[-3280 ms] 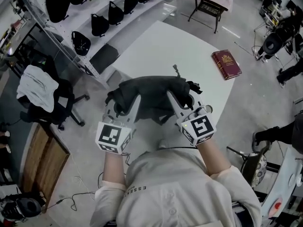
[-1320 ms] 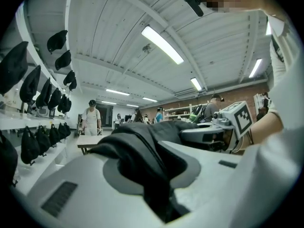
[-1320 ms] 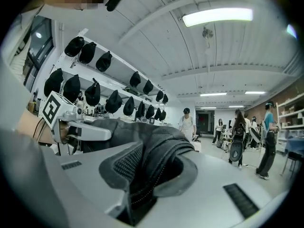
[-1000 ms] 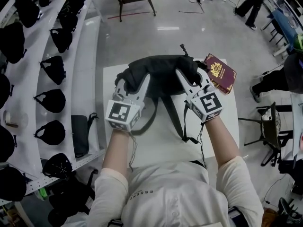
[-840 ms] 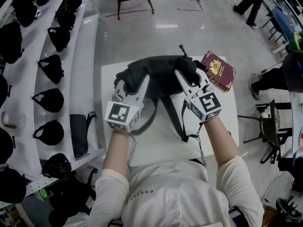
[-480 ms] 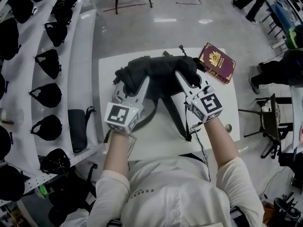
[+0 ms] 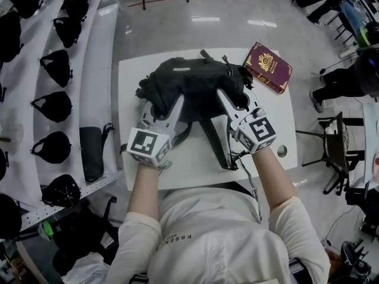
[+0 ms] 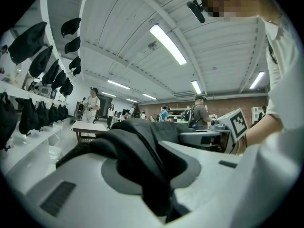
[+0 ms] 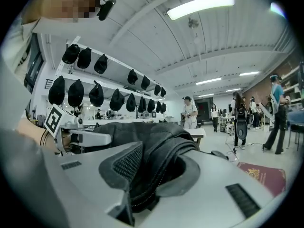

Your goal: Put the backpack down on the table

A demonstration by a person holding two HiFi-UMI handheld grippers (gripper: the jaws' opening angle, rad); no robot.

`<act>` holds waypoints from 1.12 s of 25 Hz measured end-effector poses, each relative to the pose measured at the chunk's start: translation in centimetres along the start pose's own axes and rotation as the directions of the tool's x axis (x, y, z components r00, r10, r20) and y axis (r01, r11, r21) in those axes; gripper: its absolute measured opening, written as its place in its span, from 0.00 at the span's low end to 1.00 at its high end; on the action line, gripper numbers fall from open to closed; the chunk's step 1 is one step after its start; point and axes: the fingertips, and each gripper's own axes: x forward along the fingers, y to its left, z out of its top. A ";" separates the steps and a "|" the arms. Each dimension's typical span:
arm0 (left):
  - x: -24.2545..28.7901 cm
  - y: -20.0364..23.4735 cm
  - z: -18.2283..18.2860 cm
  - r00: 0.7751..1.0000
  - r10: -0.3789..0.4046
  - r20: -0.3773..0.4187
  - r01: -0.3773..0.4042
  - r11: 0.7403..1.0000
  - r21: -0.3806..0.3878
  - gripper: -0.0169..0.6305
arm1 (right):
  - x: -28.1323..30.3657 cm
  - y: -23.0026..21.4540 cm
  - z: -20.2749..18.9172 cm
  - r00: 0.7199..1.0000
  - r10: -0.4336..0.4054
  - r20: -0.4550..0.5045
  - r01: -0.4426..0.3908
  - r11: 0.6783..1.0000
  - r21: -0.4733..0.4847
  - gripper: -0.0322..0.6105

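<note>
Backpack (image 7: 195, 81) lowering is the step in hand. The black bag hangs bunched over the far half of the white counter (image 7: 177, 170), with one gripper pinching each side of its top. The left gripper (image 7: 161, 104) has its jaws drawn narrow onto a thick fold of dark fabric, which fills the gap in the left gripper view. The right gripper (image 7: 234, 99) is likewise clamped on a ribbed, padded edge of the bag. Two straps (image 7: 214, 142) trail from the bag toward the person, and their ends appear to lie on the counter. Whether the bag's base touches the surface I cannot tell from above.

To finish well, I judge that both hands should come down together and level, so the bag settles on its base rather than tipping to one side. It should stay clear of the red book (image 7: 269, 67), which lies just beside its right end near the counter's far right corner. Only when the weight rests fully on the counter should the jaws part, both at once. The grippers can then draw back toward the person without snagging the straps.
</note>
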 end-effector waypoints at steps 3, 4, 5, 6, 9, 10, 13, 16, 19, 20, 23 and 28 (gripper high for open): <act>-0.6 -0.7 -0.6 1.000 0.013 0.003 -0.013 1.000 -0.003 0.17 | -0.8 0.4 -0.6 1.000 0.010 0.007 -0.010 1.000 0.009 0.20; -0.9 -1.0 -0.8 1.000 0.018 0.001 -0.018 1.000 -0.003 0.17 | -1.2 0.6 -0.8 1.000 0.014 0.010 -0.014 1.000 0.012 0.20; -1.2 -1.3 -1.1 1.000 0.022 -0.002 -0.022 1.000 -0.003 0.17 | -1.6 0.8 -1.0 1.000 0.016 0.012 -0.016 1.000 0.015 0.20; -1.5 -1.6 -1.3 1.000 0.025 -0.004 -0.025 1.000 -0.004 0.17 | -2.0 1.1 -1.2 1.000 0.017 0.015 -0.017 1.000 0.018 0.20; -2.7 -2.6 -2.2 0.999 0.039 -0.017 -0.039 0.999 -0.023 0.17 | -3.2 2.1 -2.0 1.000 0.026 0.015 -0.026 0.999 0.033 0.21; -3.2 -3.0 -2.5 0.999 0.045 -0.022 -0.045 0.998 -0.033 0.18 | -3.7 2.4 -2.2 0.999 0.031 0.011 -0.032 0.999 0.038 0.21; -4.4 -4.1 -3.6 0.998 0.060 -0.033 -0.062 0.996 -0.063 0.18 | -4.9 3.4 -3.0 0.999 0.050 -0.002 -0.049 0.998 0.047 0.21; -5.6 -5.2 -4.7 0.997 0.064 -0.052 -0.069 0.993 -0.094 0.18 | -6.2 4.3 -3.9 0.998 0.058 -0.021 -0.057 0.997 0.055 0.21; -6.8 -6.2 -5.7 0.996 0.061 -0.072 -0.069 0.991 -0.112 0.19 | -7.3 5.3 -4.8 0.997 0.065 -0.037 -0.062 0.996 0.060 0.22; -7.2 -6.6 -6.0 0.995 0.058 -0.078 -0.066 0.991 -0.114 0.19 | -7.7 5.6 -5.2 0.997 0.067 -0.043 -0.065 0.996 0.064 0.22; -8.2 -7.7 -7.1 0.995 0.039 -0.088 -0.049 0.993 -0.107 0.19 | -8.9 6.4 -6.4 0.995 0.078 -0.059 -0.073 0.994 0.077 0.23; -9.7 -9.2 -9.5 0.995 0.021 -0.093 -0.031 0.994 -0.102 0.20 | -10.6 7.6 -8.8 0.993 0.094 -0.075 -0.086 0.991 0.102 0.24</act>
